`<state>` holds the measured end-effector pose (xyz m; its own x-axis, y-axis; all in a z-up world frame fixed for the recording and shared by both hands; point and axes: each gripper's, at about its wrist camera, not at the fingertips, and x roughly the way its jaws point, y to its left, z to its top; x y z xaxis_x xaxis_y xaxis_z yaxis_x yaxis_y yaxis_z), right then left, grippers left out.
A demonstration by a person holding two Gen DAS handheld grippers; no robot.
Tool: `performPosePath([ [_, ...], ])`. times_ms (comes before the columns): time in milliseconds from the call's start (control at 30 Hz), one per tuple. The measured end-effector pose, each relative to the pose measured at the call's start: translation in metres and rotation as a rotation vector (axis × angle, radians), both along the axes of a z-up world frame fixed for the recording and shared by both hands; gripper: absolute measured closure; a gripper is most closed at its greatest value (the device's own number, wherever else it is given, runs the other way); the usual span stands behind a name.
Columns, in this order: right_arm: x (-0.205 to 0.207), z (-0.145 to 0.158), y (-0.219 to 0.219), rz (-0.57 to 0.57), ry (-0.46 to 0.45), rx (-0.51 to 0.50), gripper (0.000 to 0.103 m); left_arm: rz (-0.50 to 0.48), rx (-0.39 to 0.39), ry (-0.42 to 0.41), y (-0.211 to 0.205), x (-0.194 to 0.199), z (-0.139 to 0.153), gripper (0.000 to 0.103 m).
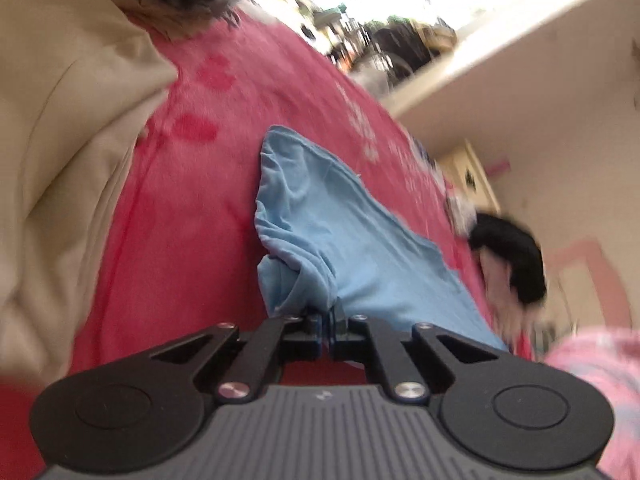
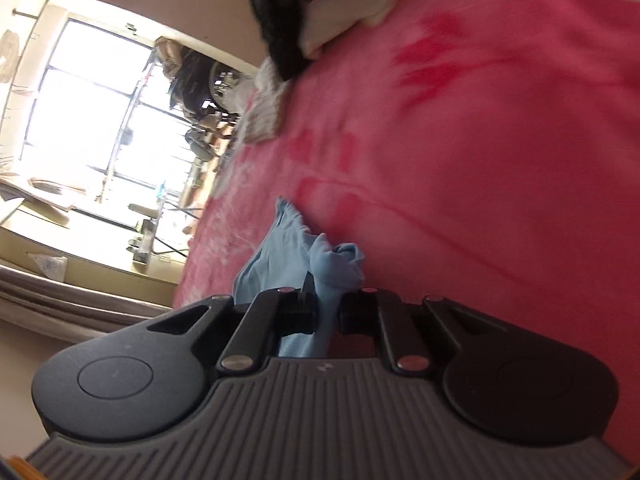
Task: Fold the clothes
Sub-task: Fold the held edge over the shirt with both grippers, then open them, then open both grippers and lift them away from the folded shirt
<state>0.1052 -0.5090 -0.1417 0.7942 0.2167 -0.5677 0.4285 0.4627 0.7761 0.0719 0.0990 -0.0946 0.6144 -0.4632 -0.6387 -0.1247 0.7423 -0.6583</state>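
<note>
A plain light-blue garment (image 1: pixel 320 216) lies across a pink bed cover (image 1: pixel 192 208) printed with darker red blotches and pale whitish motifs. Beside it sit a beige piece of clothing (image 1: pixel 60 128) and a black item (image 1: pixel 516 256), with a pink-and-white patterned fabric (image 1: pixel 600 364) at the edge. The left claw (image 1: pixel 330 320) and the right claw (image 2: pixel 327 304) are black, each on a grey ribbed body, against cream walls (image 1: pixel 560 128).
</note>
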Motion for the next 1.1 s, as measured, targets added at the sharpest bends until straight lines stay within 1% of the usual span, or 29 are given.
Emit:
performPosePath([
  [67,-0.045,0.003,-0.005,-0.005,0.05,0.005,0.096,-0.058,0.015,0.039,0.0,-0.022,0.001,0.1],
  [167,-0.112,0.003,-0.01,-0.021,0.13,0.026,0.096,-0.108,0.027,0.119,0.003,-0.051,-0.008,0.1],
  [200,-0.126,-0.002,-0.011,-0.031,0.152,0.039,0.096,-0.119,0.028,0.151,0.005,-0.059,-0.013,0.1],
  [267,-0.155,-0.012,-0.013,-0.051,0.197,0.064,0.096,-0.127,0.036,0.187,0.005,-0.067,-0.026,0.1],
  [300,-0.16,-0.019,-0.013,-0.051,0.215,0.074,0.096,-0.131,0.039,0.204,0.005,-0.071,-0.032,0.1],
  [367,-0.17,-0.033,-0.012,-0.051,0.252,0.094,0.096,-0.166,0.079,0.211,0.0,-0.072,-0.043,0.099],
  [400,-0.169,-0.039,-0.011,-0.057,0.26,0.095,0.095,-0.179,0.09,0.22,-0.001,-0.072,-0.048,0.098],
  [433,-0.171,-0.041,-0.011,-0.064,0.254,0.114,0.095,-0.186,0.109,0.22,-0.001,-0.075,-0.049,0.093],
  [467,-0.171,-0.039,-0.012,-0.055,0.257,0.103,0.094,-0.194,0.128,0.22,0.0,-0.078,-0.05,0.09],
  [533,-0.171,-0.032,-0.013,-0.036,0.268,0.069,0.086,-0.201,0.16,0.205,0.005,-0.085,-0.045,0.084],
  [567,-0.172,-0.026,-0.016,-0.036,0.278,0.046,0.085,-0.203,0.183,0.203,0.009,-0.089,-0.042,0.083],
  [633,-0.183,-0.011,-0.022,-0.066,0.297,-0.035,0.081,-0.183,0.239,0.191,0.016,-0.096,-0.033,0.082],
  [667,-0.185,-0.004,-0.025,-0.079,0.298,-0.072,0.081,-0.177,0.261,0.182,0.02,-0.102,-0.028,0.082],
  [700,-0.188,0.004,-0.029,-0.092,0.291,-0.103,0.081,-0.172,0.282,0.172,0.025,-0.107,-0.023,0.082],
  [767,-0.189,0.02,-0.025,-0.075,0.251,-0.146,0.081,-0.162,0.29,0.136,0.029,-0.114,-0.015,0.079],
  [800,-0.183,0.027,-0.018,-0.038,0.221,-0.156,0.081,-0.168,0.29,0.114,0.032,-0.114,-0.012,0.076],
  [833,-0.177,0.034,-0.01,0.001,0.191,-0.166,0.081,-0.184,0.29,0.09,0.029,-0.111,-0.01,0.068],
  [900,-0.165,0.046,0.011,0.096,0.132,-0.174,0.081,-0.221,0.297,0.049,0.017,-0.104,-0.008,0.061],
  [967,-0.142,0.052,0.043,0.219,0.09,-0.161,0.081,-0.26,0.299,0.013,0.006,-0.1,-0.011,0.062],
  [1000,-0.131,0.051,0.058,0.271,0.072,-0.151,0.081,-0.268,0.309,0.001,0.001,-0.097,-0.013,0.066],
  [1033,-0.119,0.05,0.074,0.321,0.053,-0.141,0.081,-0.267,0.297,-0.001,0.001,-0.095,-0.017,0.078],
  [1067,-0.112,0.048,0.086,0.357,0.047,-0.137,0.081,-0.267,0.284,-0.002,0.001,-0.094,-0.02,0.088],
  [1100,-0.108,0.046,0.095,0.379,0.051,-0.14,0.081,-0.266,0.271,-0.003,0.0,-0.092,-0.024,0.1],
])
